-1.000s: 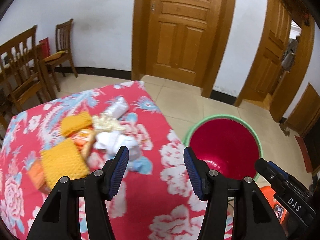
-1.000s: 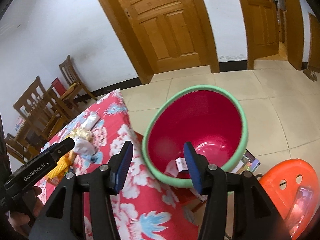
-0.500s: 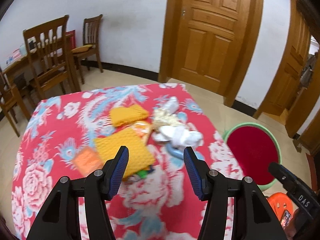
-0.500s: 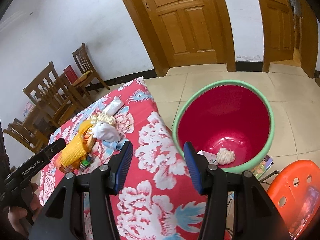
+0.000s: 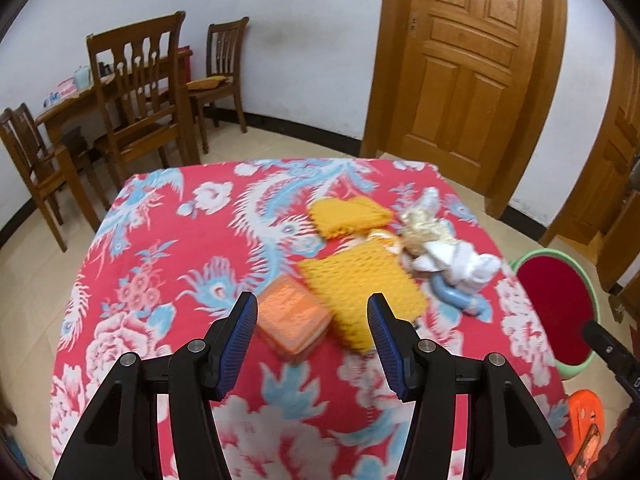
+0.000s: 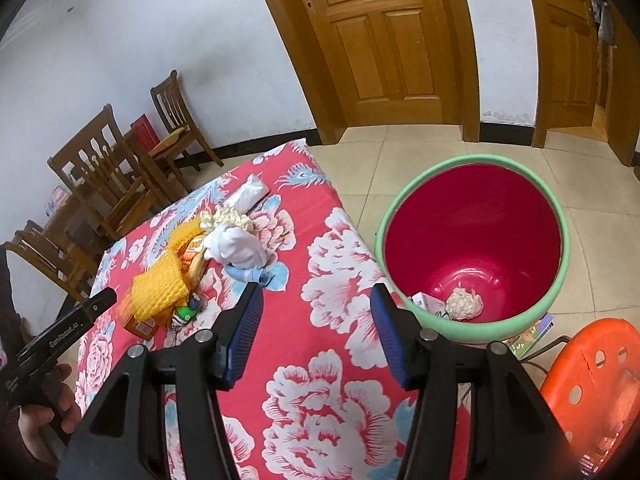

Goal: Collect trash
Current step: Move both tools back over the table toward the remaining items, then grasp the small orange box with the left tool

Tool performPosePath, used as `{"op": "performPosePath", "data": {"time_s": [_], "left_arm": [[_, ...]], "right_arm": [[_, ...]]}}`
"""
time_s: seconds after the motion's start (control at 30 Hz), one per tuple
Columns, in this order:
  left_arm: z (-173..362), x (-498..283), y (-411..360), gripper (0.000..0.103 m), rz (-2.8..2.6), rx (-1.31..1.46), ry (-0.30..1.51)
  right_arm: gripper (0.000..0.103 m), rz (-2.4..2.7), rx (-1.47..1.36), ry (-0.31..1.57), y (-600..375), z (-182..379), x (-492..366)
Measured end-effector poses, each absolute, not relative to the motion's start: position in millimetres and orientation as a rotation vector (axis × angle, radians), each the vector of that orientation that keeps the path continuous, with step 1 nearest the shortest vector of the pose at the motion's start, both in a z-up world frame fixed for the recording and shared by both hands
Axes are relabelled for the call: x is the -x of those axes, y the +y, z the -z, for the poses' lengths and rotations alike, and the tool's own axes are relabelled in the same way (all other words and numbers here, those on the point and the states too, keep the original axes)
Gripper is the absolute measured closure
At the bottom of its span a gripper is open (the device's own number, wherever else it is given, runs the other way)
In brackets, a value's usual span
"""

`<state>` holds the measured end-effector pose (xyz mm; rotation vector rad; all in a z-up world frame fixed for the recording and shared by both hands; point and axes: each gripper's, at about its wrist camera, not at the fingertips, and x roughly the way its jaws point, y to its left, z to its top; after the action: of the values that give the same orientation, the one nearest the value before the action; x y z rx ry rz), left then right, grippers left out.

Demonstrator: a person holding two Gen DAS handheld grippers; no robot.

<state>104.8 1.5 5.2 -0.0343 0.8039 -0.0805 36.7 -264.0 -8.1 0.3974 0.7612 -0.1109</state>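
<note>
Trash lies in a heap on a red flowered tablecloth (image 5: 168, 280): an orange box (image 5: 294, 318), two yellow foam nets (image 5: 360, 286), a white crumpled wad (image 5: 460, 262) and a cream paper ball (image 5: 420, 230). My left gripper (image 5: 312, 332) is open and empty, just short of the orange box. My right gripper (image 6: 316, 328) is open and empty above the table's right edge. A red bin with a green rim (image 6: 472, 240) stands on the floor at the right and holds a paper ball (image 6: 464, 304) and a small carton (image 6: 426, 304).
An orange plastic stool (image 6: 592, 384) stands by the bin. Wooden chairs (image 5: 136, 92) and a wooden table stand beyond the far left. Wooden doors (image 5: 468, 60) are behind. The heap also shows in the right wrist view (image 6: 232, 244).
My left gripper swung left from the bin side and now faces the heap, near the orange box. My right gripper drew back from over the bin. A paper ball now lies in the bin.
</note>
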Motion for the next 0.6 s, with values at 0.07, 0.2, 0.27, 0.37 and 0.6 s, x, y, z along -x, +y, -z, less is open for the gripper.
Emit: {"op": "performPosePath", "data": {"time_s": [0.07,0.2,0.27,0.37,0.6], "left_arm": [[0,-107,7,0.043,0.073,0.033,0.816],[11,-110,16,0.036,0.067,0.017,0.834],[16,-112,18,0.035,0.075,0.008,0.849],[24,-116,21,0.035,0.081,-0.003,0.864],[30,-123,23,0.029,0.121,-0.014,0.845]], "right_arm": [[0.046,0.111,-0.39,0.767,-260,8,-37],[0.043,0.11,-0.376,0.772,-253,7,-39],[0.042,0.112,-0.369,0.773,-249,7,-40],[0.042,0.12,-0.365,0.78,-244,8,-43],[0.04,0.13,-0.361,0.789,-237,12,-47]]}}
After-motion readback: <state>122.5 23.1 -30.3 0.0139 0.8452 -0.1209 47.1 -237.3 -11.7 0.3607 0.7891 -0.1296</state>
